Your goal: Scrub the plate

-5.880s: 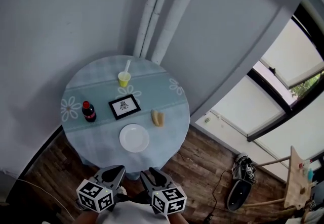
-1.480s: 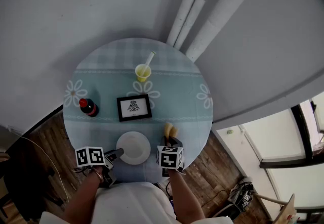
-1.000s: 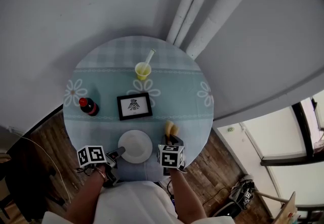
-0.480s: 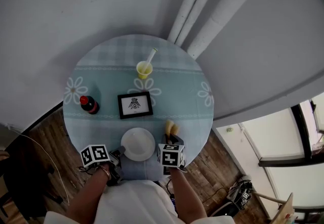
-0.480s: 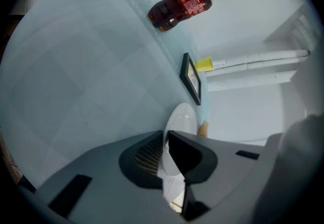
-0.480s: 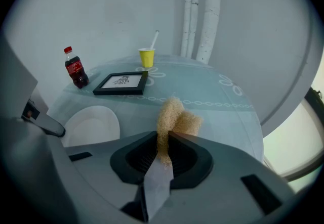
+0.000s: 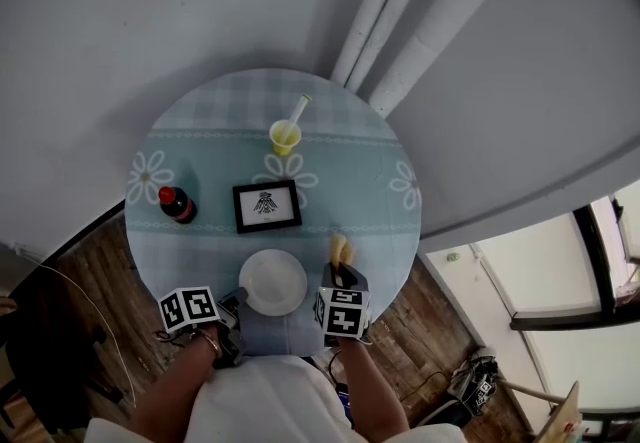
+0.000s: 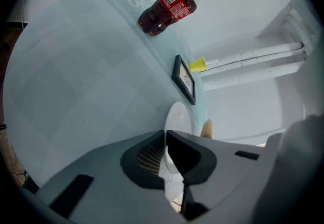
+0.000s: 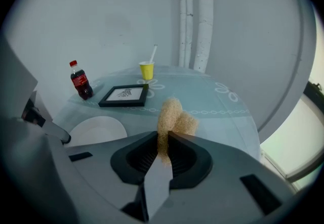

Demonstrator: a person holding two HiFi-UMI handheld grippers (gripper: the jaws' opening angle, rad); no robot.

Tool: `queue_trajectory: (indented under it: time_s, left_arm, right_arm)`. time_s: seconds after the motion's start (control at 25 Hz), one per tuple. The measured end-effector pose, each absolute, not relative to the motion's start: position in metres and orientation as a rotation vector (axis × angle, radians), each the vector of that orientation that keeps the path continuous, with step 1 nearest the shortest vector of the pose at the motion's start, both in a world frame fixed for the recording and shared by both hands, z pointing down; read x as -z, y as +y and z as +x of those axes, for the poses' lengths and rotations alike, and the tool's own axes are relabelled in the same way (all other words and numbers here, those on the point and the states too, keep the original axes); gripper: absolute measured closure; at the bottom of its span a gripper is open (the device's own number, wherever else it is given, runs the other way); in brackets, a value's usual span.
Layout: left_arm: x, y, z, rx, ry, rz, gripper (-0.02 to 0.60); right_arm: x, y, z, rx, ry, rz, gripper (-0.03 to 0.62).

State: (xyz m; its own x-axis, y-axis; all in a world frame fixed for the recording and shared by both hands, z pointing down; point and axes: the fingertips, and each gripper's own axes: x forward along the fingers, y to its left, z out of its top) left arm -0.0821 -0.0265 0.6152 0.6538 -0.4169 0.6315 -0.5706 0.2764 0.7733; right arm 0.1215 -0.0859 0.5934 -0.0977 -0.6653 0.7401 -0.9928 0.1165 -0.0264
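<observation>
L gripper [image 7: 238, 299], lower left, jaws just closed on plate [image 7: 272, 281] rim; R gripper [image 7: 343, 276] pinches sponge [image 7: 341, 250] beside it. Scrubbing not started, I'd say.

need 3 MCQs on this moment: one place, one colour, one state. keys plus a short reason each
1. The plate lies:
A. at the far edge
B. just nearer the person than the frame
C. on top of the frame

2. The cup is:
A. red
B. yellow
C. white

3. The right hand-held gripper is:
A. open and empty
B. shut on the cup
C. shut on the sponge

Key:
1 B: the head view shows the plate just below the frame, on the person's side.
2 B: the cup shows yellow in the head view and the right gripper view.
3 C: the right gripper view shows the tan sponge pinched between the jaws.
</observation>
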Motion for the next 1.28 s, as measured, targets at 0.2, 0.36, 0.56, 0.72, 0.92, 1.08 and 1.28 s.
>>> queue_trajectory:
  time_s: [0.2,0.36,0.56,0.72,0.92,1.08,1.28]
  left_arm:
    - [-0.608,-0.027,-0.080,-0.102,-0.922,1.360,0.558]
    - [-0.599,-0.029,-0.077,-0.115,-0.930,1.402,0.560]
    - [-0.593,-0.031,-0.075,-0.141,-0.942,1.451,0.561]
    - [-0.589,-0.033,-0.074,-0.165,-0.938,1.480,0.561]
    - [-0.586,-0.036,-0.073,-0.188,-0.947,1.527,0.561]
    - [-0.585,-0.037,-0.072,-0.194,-0.931,1.533,0.561]
    - [-0.584,-0.038,-0.073,-0.180,-0.921,1.531,0.561]
  right_arm:
    - [-0.564,-0.082,0.097,-0.673,-2.013,1.481,0.528]
    - [-0.560,-0.066,0.070,-0.606,-2.051,1.281,0.530]
    - [-0.580,-0.048,0.050,-0.682,-2.002,1.076,0.530]
    - [-0.594,-0.044,0.042,-0.729,-1.972,1.011,0.530]
    - [-0.611,-0.038,0.036,-0.786,-1.927,0.952,0.530]
    - [-0.614,-0.042,0.032,-0.796,-1.929,0.950,0.530]
    - [-0.615,-0.057,0.019,-0.812,-1.983,0.934,0.530]
